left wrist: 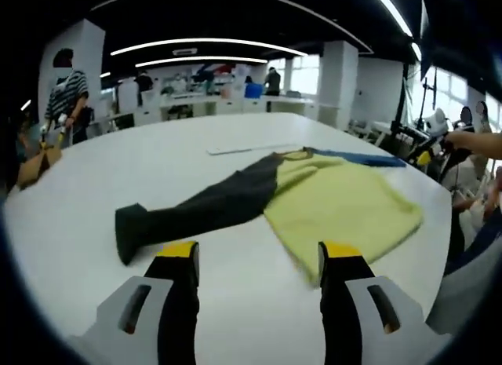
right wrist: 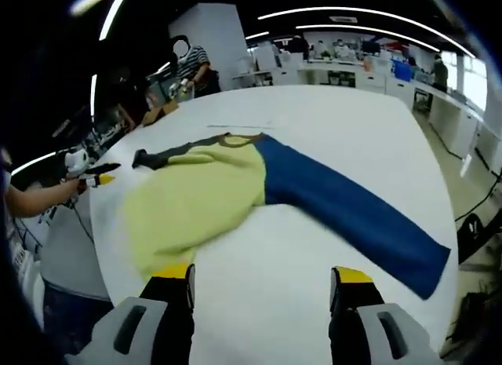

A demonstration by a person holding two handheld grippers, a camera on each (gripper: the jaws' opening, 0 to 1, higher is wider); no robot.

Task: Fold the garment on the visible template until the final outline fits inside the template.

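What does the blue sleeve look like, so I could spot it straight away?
On the big white table lies one garment with a pale yellow body. The blue sleeve runs out from its collar end as a long flat band toward the table's edge. Its opposite sleeve is dark grey, so colour alone tells them apart.

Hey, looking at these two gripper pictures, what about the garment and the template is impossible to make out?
- Template: no outline can be made out on the white table in either view.
- Garment: its underside is hidden by its own yellow body.
- Blue sleeve: in the left gripper view it is mostly hidden behind the yellow body.
- Dark sleeve: small and far in the right gripper view.
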